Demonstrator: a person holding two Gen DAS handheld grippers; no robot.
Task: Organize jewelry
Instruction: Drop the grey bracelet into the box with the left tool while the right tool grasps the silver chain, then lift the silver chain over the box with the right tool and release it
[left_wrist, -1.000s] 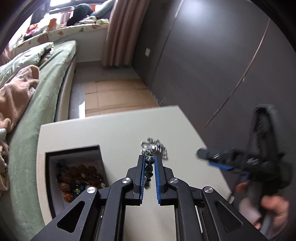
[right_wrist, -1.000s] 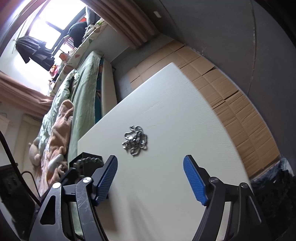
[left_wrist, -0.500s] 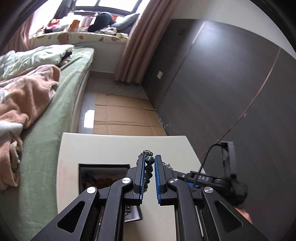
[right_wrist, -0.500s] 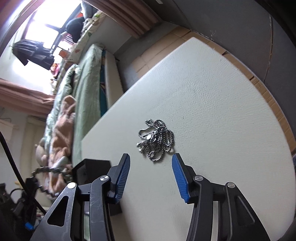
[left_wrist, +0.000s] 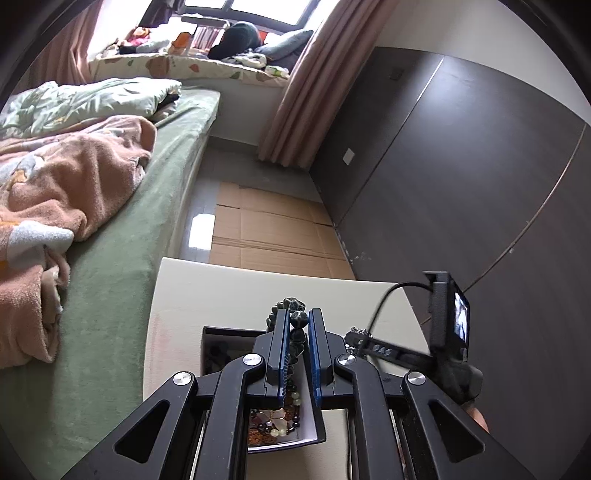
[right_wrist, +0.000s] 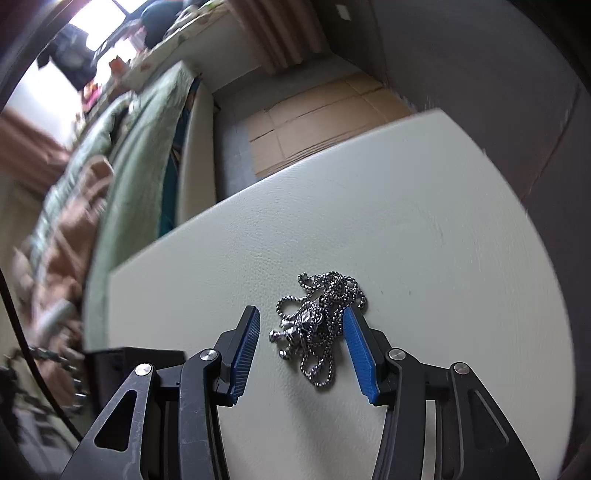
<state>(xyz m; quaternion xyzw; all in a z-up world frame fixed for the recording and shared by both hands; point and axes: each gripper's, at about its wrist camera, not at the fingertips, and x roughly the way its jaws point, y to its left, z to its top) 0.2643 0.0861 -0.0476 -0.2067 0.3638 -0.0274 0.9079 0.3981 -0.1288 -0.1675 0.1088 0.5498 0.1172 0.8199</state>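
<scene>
My left gripper (left_wrist: 297, 325) is shut on a dark green bead bracelet (left_wrist: 293, 310) and holds it above a black jewelry box (left_wrist: 306, 432) that holds several bead bracelets. My right gripper (right_wrist: 301, 328) is open, its blue pads on either side of a heaped silver chain necklace (right_wrist: 319, 317) that lies on the white table (right_wrist: 424, 240). The right pad touches the chain's edge. The right gripper also shows in the left wrist view (left_wrist: 360, 338), down at the table beside the box.
The black box's corner (right_wrist: 129, 358) shows at the lower left of the right wrist view. A bed with green sheet (left_wrist: 122, 229) and pink blanket lies left of the table. Cardboard covers the floor (left_wrist: 266, 229) beyond. A dark wall (left_wrist: 461, 166) stands to the right.
My left gripper has lifted the bead bracelet and carried it left, over the box. My right gripper has come down to the silver chain and narrowed, with its pads now around the chain.
</scene>
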